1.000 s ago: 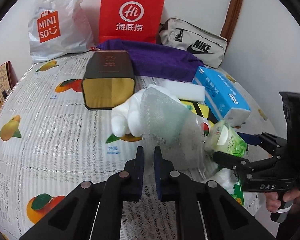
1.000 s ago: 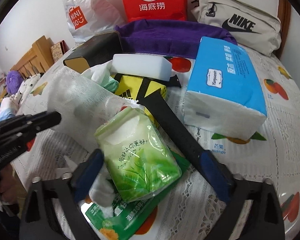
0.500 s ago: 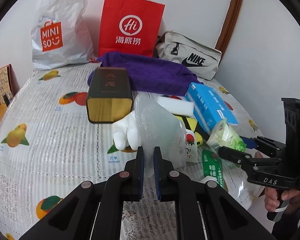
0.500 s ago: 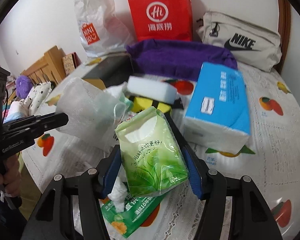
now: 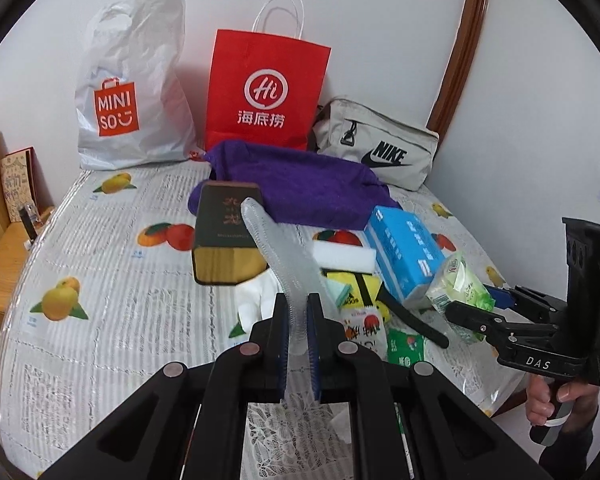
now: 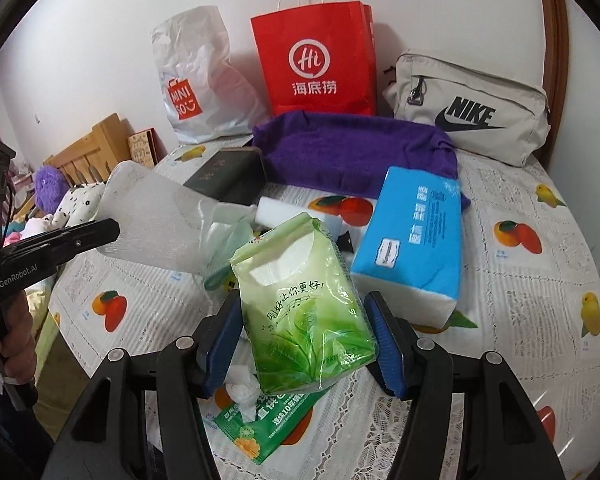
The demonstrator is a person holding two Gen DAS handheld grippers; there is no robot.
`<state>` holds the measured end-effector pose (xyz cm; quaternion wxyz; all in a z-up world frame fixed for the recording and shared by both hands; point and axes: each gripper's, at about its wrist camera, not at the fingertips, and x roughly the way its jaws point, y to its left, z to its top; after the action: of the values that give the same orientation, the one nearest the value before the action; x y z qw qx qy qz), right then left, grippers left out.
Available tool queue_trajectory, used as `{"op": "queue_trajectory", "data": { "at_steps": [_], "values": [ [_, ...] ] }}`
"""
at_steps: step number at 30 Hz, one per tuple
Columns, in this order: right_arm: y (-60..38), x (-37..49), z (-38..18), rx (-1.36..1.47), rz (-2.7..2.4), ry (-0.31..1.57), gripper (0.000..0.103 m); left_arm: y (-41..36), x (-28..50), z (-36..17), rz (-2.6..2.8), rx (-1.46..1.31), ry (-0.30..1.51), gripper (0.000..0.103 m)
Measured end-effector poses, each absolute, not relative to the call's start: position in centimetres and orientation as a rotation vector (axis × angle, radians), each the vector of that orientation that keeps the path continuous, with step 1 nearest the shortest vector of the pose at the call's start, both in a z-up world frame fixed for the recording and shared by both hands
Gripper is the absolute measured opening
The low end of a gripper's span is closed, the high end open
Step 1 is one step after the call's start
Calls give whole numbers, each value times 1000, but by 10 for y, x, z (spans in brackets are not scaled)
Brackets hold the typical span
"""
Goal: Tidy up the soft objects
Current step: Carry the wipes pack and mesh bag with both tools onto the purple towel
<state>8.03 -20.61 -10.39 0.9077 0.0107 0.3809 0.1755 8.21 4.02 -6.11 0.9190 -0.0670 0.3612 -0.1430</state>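
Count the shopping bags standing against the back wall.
2. The white Miniso plastic bag stands at the left, the red paper bag just right of it. The grey Nike pouch further right is not a shopping bag.

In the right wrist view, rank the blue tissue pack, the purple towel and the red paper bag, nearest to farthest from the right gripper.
From the right gripper:
1. Blue plastic tissue pack, just ahead, right.
2. Purple towel, behind it, mid-table.
3. Red paper bag, against the back wall.
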Motion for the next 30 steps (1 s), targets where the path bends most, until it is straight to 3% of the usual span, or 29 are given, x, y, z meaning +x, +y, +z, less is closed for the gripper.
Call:
{"op": "queue_trajectory", "data": {
  "at_steps": [30],
  "values": [
    [-232,154,-63,32,297,756,61,33,161,-9,-292,-129,694,6]
  ]
}}
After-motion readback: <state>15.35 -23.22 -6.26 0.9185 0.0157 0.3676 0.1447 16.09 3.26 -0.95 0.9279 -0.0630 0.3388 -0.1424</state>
